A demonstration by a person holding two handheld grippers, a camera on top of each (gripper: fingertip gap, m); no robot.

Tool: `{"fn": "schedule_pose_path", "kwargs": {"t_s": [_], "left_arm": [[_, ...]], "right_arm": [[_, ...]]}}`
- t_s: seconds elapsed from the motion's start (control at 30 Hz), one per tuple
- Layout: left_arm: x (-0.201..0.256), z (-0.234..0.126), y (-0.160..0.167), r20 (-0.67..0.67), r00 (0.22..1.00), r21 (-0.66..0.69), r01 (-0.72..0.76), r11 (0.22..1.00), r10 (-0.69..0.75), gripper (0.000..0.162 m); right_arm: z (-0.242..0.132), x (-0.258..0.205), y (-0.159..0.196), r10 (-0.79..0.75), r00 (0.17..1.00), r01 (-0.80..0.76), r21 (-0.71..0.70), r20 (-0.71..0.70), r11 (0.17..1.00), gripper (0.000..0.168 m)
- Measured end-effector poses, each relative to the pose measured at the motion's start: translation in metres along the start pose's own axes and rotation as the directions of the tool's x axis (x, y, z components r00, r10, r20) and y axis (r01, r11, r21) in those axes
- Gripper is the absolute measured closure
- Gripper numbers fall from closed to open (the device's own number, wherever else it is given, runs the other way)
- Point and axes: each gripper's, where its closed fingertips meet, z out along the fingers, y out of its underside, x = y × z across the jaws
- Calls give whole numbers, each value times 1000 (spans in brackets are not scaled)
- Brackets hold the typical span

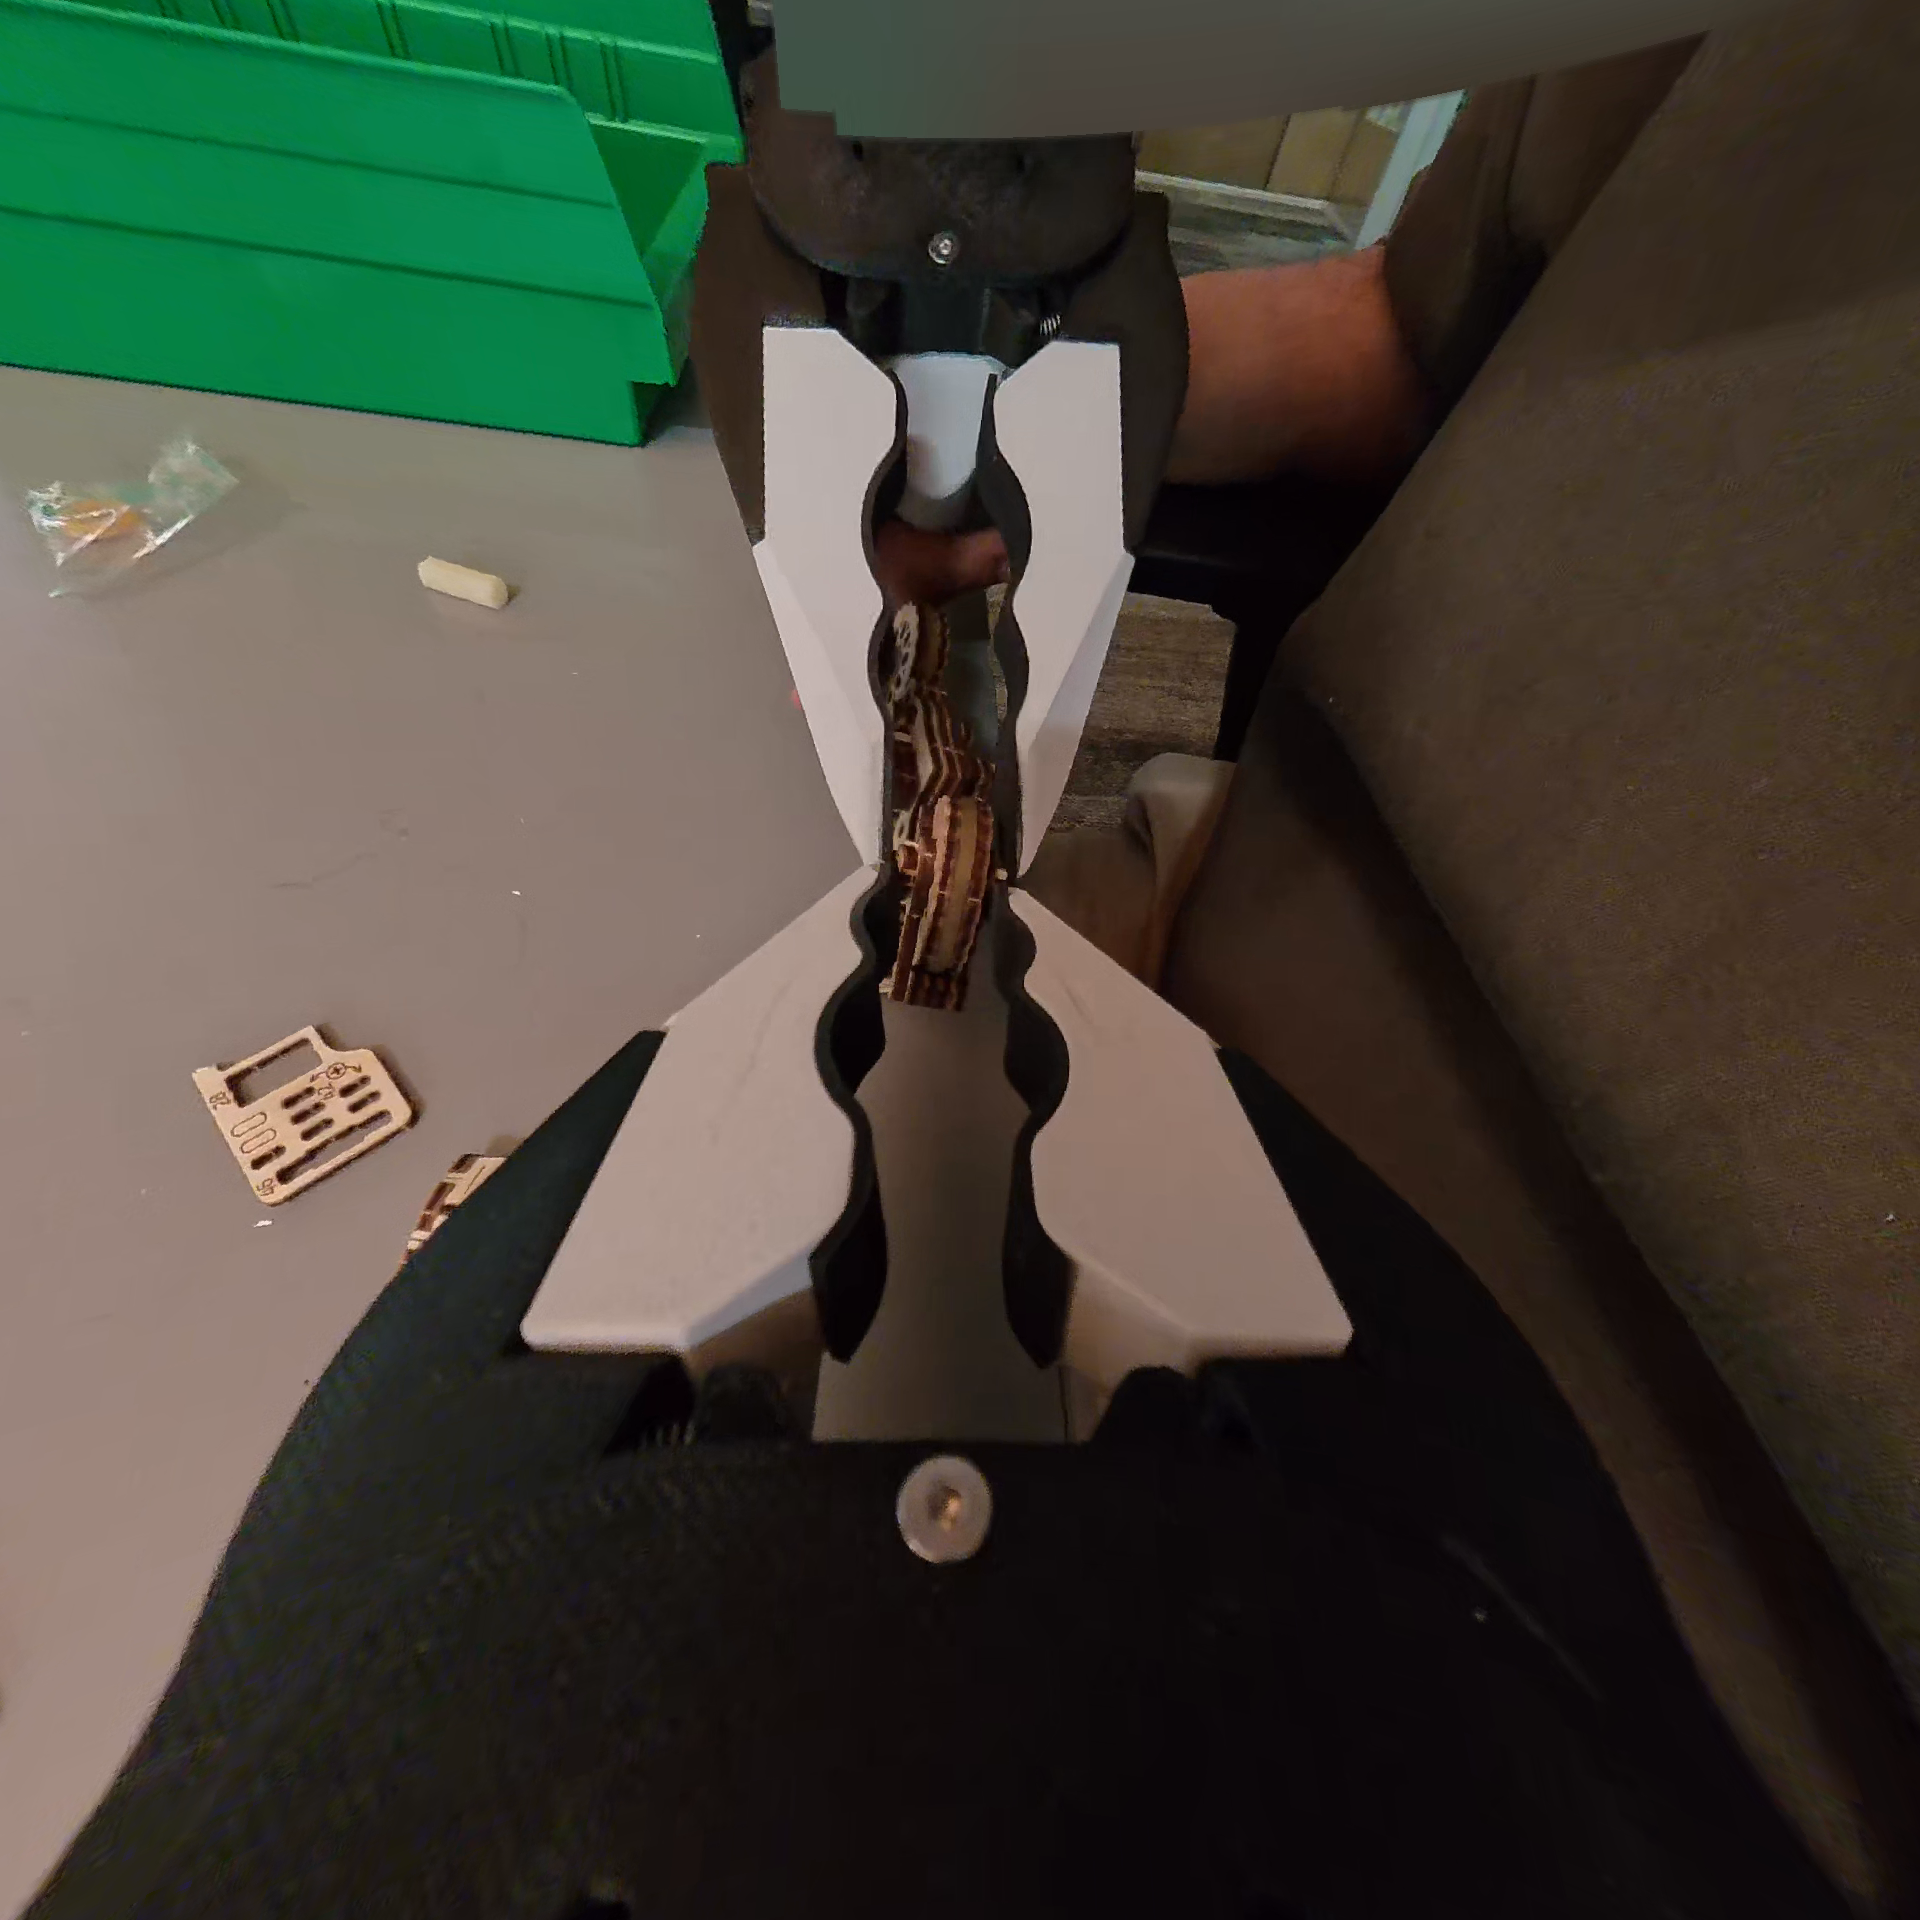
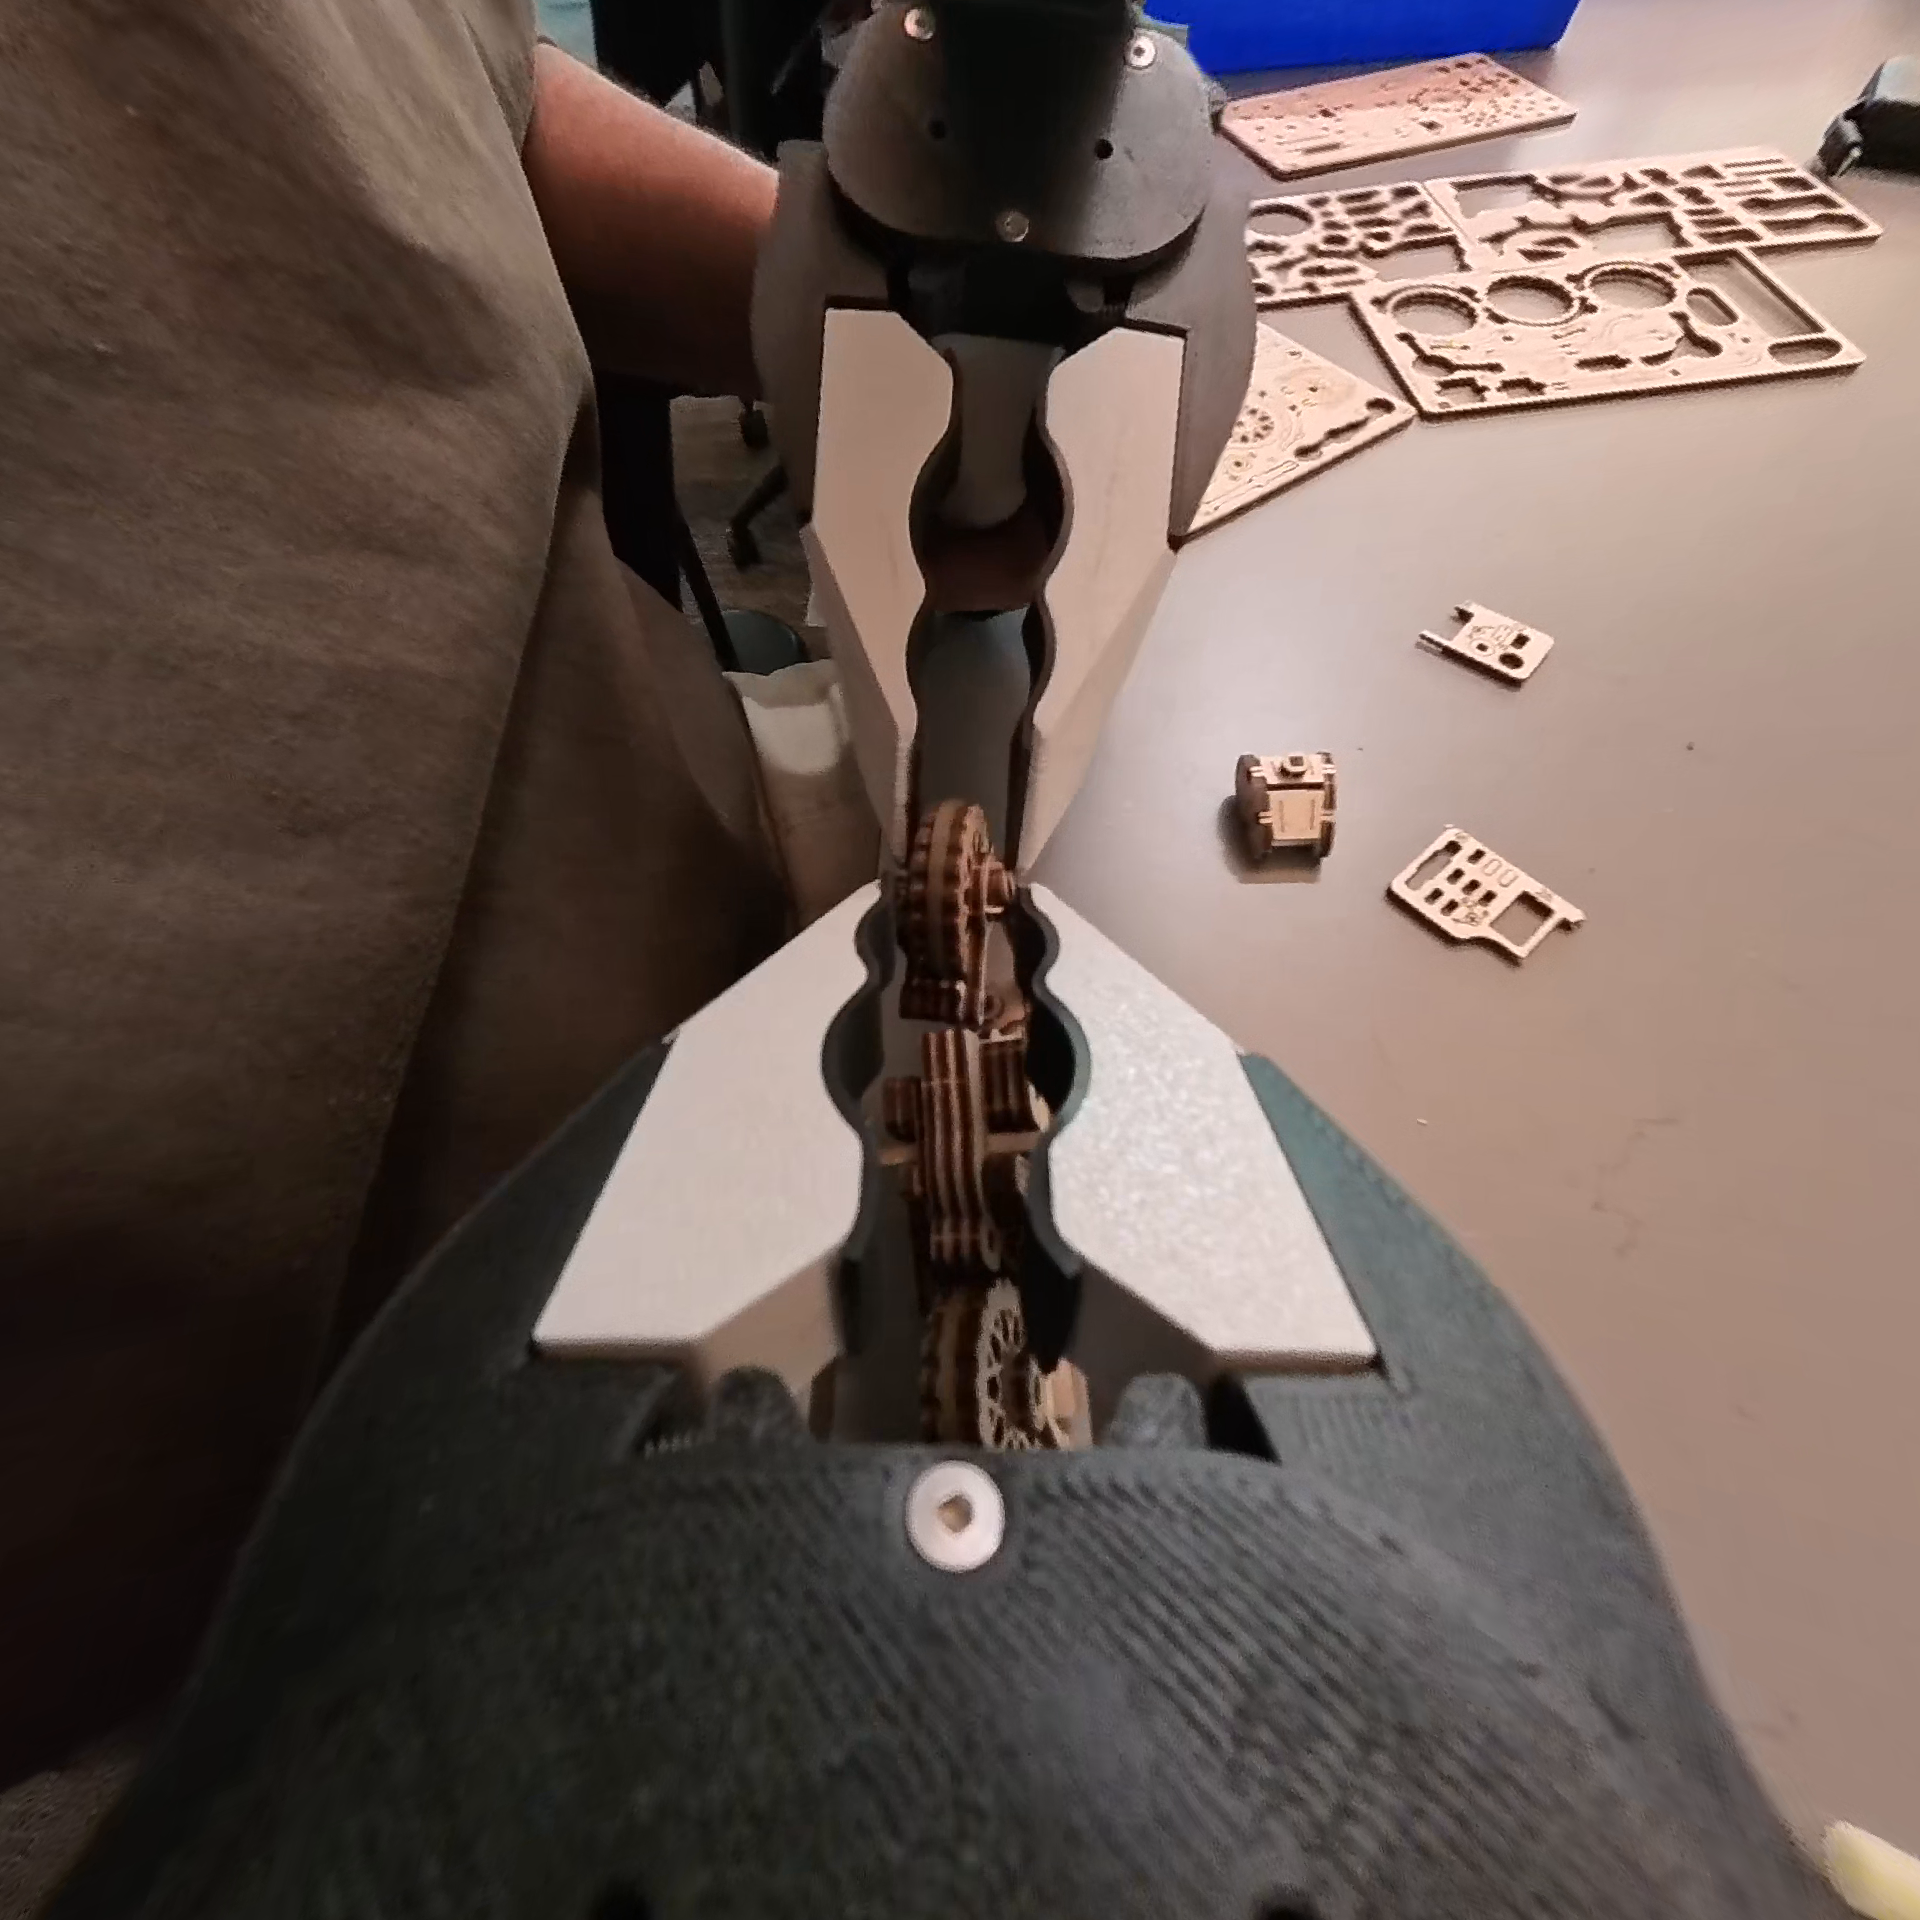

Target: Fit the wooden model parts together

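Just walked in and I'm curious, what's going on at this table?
A person is holding two grippers tip to tip above a grey table. The left gripper and right gripper are both shut on a wooden gear assembly held between them. Loose wooden parts and punched-out sheets lie nearby.

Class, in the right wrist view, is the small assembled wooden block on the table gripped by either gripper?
No: the small wooden block sits alone on the table, apart from both grippers.
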Motion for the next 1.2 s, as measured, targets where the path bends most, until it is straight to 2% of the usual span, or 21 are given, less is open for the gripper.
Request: {"fn": "schedule_pose_path", "kwargs": {"t_s": [0.2, 0.33, 0.6, 0.77, 1.0, 1.13, 1.2], "left_arm": [[-7, -4, -7, 33, 999, 54, 24, 998, -26, 149], [-15, -8, -13, 63, 996, 107, 49, 993, -56, 140], [-22, -14, -19, 77, 993, 163, 71, 984, -84, 119], [-17, -16, -24, 74, 997, 190, 22, 981, -37, 114], [-8, -10, -22, 56, 998, 163, -20, 986, 11, 108], [-4, -6, -22, 43, 999, 150, -15, 989, 8, 112], [-4, -6, -22, 44, 999, 152, -9, 988, 3, 120]], "right_arm": [[-3, 7, -5, 3, 999, -2, 13, -46, 1000, 148], [-8, 12, -8, 9, 998, -6, 42, -70, 999, 148], [-20, 22, -26, -67, 981, 93, 135, -182, 987, 149], [-20, 14, -31, -74, 988, 96, 167, -134, 981, 148], [-17, 3, -40, -49, 997, 63, 220, -67, 974, 148], [-20, 1, -48, -1, 1000, 4, 273, -11, 962, 148], [-21, 3, -49, 26, 1000, -27, 291, 6, 956, 148]]}}
